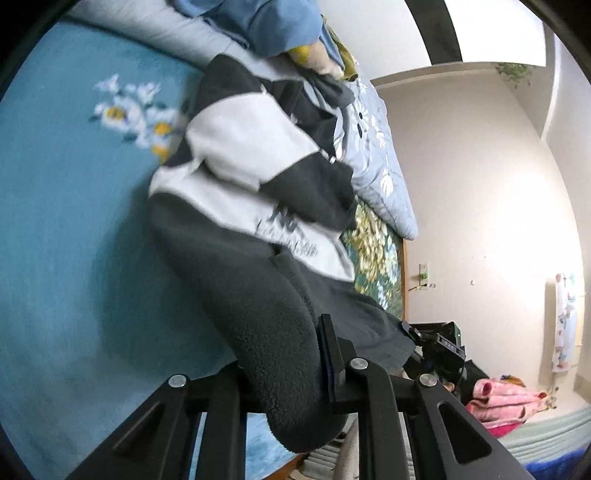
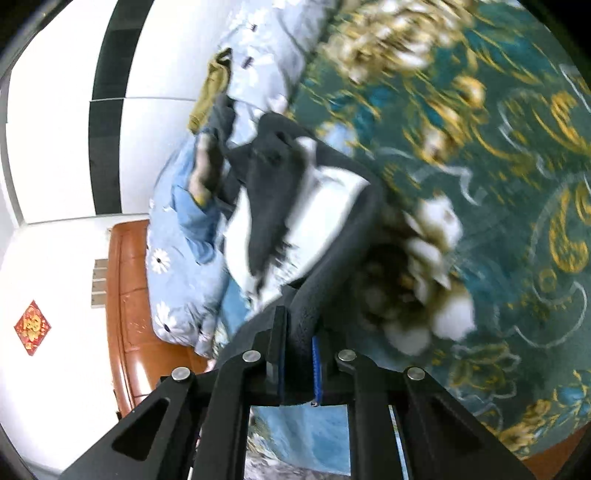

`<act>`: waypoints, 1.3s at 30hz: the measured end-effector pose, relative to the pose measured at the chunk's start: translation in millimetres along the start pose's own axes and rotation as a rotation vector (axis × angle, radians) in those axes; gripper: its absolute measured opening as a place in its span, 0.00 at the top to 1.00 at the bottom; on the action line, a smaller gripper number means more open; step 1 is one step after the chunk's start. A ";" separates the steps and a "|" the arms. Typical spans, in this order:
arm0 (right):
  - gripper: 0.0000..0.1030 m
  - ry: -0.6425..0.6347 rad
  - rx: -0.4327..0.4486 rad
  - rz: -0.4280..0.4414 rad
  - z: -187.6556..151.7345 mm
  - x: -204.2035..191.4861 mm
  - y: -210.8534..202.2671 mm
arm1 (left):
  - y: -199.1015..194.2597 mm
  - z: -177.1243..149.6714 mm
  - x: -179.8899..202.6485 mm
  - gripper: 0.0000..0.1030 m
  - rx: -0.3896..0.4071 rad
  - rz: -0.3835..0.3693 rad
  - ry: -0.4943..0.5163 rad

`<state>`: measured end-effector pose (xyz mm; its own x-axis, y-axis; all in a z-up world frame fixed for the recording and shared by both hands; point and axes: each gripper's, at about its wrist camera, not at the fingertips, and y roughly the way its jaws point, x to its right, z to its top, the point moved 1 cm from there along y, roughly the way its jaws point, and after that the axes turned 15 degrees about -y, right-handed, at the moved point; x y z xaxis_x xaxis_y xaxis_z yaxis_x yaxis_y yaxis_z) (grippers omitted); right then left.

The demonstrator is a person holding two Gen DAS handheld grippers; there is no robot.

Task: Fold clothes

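Observation:
A dark grey and white striped fleece sweater [image 1: 240, 177] hangs stretched above the bed. My left gripper [image 1: 284, 369] is shut on a thick fold of its dark grey hem. My right gripper [image 2: 299, 354] is shut on another dark grey edge of the same sweater [image 2: 295, 218], which trails away from it toward the pillows. The right gripper also shows in the left wrist view [image 1: 439, 347], just past the sweater's edge. Both views are tilted and blurred.
The bed has a teal blanket with flowers [image 1: 66, 221] and a green and gold floral cover [image 2: 498, 184]. A light blue daisy quilt [image 2: 177, 273], blue clothes [image 1: 273, 26] and an olive garment [image 2: 214, 88] lie near the brown headboard [image 2: 129, 295]. Pink clothes [image 1: 506, 402] lie to the right.

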<state>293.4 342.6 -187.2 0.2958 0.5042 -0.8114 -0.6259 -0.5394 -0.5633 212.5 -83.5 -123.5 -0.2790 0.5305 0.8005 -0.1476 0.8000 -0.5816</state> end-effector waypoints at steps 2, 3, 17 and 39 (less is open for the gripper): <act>0.89 -0.012 0.015 0.016 17.6 -9.4 0.0 | -1.2 16.8 15.0 0.82 0.004 0.005 -0.003; 0.89 -0.017 0.019 0.025 28.2 -13.1 0.7 | -1.9 25.2 22.5 0.82 0.005 0.007 -0.005; 0.89 -0.038 -0.081 0.030 214.8 -13.8 112.8 | 62.4 189.3 48.6 0.79 0.069 0.093 -0.234; 0.68 -0.177 -0.160 -0.068 251.9 -13.8 148.1 | 64.6 220.9 67.4 0.35 0.147 0.358 -0.194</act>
<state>14.9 425.6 -220.2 0.1938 0.6459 -0.7384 -0.4823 -0.5927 -0.6450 -25.4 -58.0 -139.1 -0.5084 0.6935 0.5105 -0.1389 0.5191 -0.8434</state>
